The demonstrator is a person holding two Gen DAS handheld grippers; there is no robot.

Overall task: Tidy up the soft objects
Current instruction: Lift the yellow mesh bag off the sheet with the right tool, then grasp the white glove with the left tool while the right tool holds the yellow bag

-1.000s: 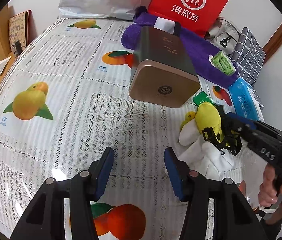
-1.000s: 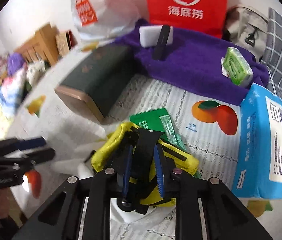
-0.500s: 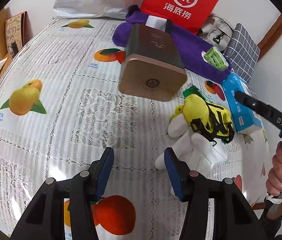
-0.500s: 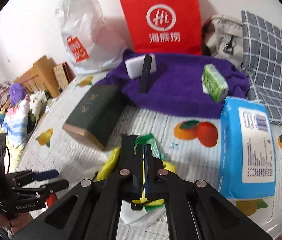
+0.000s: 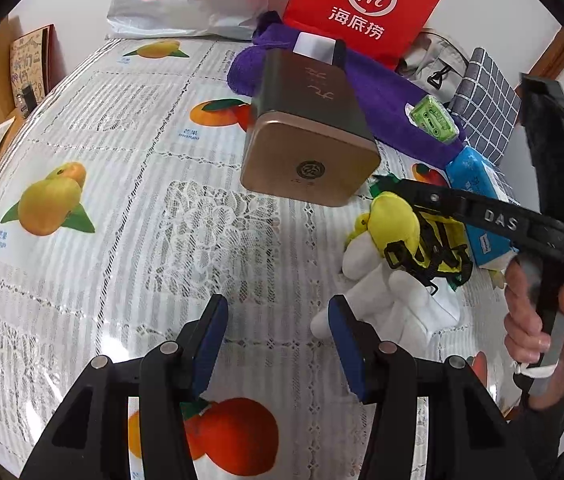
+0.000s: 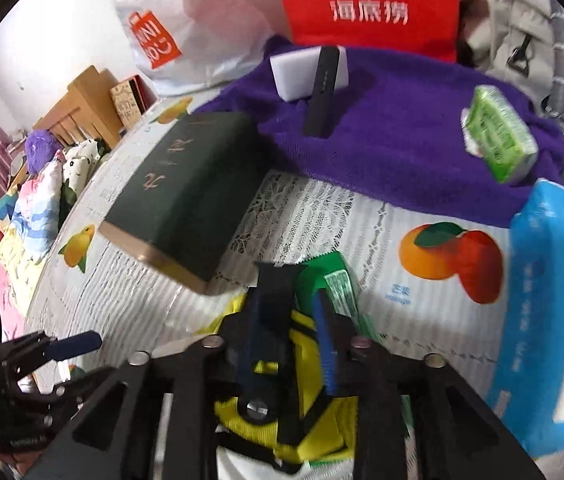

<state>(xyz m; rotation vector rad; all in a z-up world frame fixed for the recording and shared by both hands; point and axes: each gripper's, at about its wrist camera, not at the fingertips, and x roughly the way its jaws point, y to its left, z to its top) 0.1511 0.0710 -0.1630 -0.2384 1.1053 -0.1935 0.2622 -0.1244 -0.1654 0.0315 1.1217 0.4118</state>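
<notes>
While my right gripper (image 6: 288, 316) opens above the yellow plush toy (image 5: 398, 226), part of its yellow body shows between the pads, unclamped. It lies on the tabletop (image 5: 122, 184) beside the bronze-ended box (image 5: 310, 164) and blue wipes pack (image 6: 554, 320). My left gripper (image 5: 278, 340) stands apart, holding nothing, near the toy's white legs.

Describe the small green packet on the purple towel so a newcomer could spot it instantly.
Start at the red paper bag against the wall; the purple towel spreads in front of it. Near the towel's right end lies the green packet, the only bright green plastic-wrapped block there, unlike the white block and black bar further left.
</notes>
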